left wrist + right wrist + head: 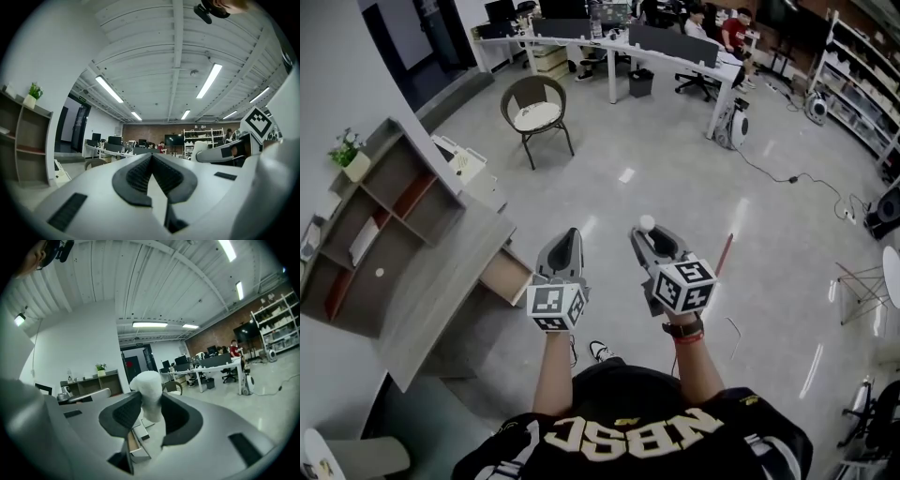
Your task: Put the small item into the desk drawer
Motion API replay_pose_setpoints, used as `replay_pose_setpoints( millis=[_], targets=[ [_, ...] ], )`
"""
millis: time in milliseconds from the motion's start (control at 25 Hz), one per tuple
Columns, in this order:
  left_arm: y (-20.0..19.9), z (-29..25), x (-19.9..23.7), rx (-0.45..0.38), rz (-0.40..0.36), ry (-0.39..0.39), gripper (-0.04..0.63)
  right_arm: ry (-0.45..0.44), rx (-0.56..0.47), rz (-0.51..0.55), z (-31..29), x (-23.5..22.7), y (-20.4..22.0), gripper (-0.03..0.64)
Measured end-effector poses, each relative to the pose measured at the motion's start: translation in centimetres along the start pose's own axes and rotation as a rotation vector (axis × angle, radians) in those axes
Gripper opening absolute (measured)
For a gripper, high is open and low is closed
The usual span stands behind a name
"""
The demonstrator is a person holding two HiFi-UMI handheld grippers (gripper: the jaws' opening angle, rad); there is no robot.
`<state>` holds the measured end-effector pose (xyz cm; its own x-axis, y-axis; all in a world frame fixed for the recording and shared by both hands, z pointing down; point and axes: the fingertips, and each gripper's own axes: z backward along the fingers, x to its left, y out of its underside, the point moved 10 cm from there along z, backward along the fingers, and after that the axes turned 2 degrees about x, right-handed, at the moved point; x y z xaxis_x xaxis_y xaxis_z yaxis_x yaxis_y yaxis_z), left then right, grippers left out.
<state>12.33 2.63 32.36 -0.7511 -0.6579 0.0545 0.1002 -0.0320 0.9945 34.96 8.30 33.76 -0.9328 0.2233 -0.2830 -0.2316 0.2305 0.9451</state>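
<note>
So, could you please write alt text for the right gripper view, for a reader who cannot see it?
The right gripper holds a small white item between its two dark jaws, seen close up. Below the jaws an open drawer shows, and beyond lie a shelf unit with a potted plant and a bright office with long desks.

Open drawer (506, 275) projecting from desk (441, 281) front, its top uncovered, bare floor (619, 141) alongside, shelf unit (389, 239) over desk, chair (534, 114) well apart.
</note>
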Motion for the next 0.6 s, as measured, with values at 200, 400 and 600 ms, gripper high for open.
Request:
replay_pose_setpoints(
  millis=[200, 400, 600],
  targets=[
    [0.2, -2.0, 6.1, 0.006, -0.002, -0.052, 0.015, -0.081, 0.032, 0.028, -7.4, 1.7, -0.8, 0.141],
    [0.0, -0.7, 10.7, -0.034, 0.024, -0.155, 0.015, -0.216, 0.037, 0.046, -13.6, 4.4, -1.9, 0.141],
    [1.2, 3.6, 15.6, -0.03, 0.065, -0.333, 0.015, -0.349, 0.145, 0.059, -19.4, 8.3, 0.4, 0.141]
  ],
)
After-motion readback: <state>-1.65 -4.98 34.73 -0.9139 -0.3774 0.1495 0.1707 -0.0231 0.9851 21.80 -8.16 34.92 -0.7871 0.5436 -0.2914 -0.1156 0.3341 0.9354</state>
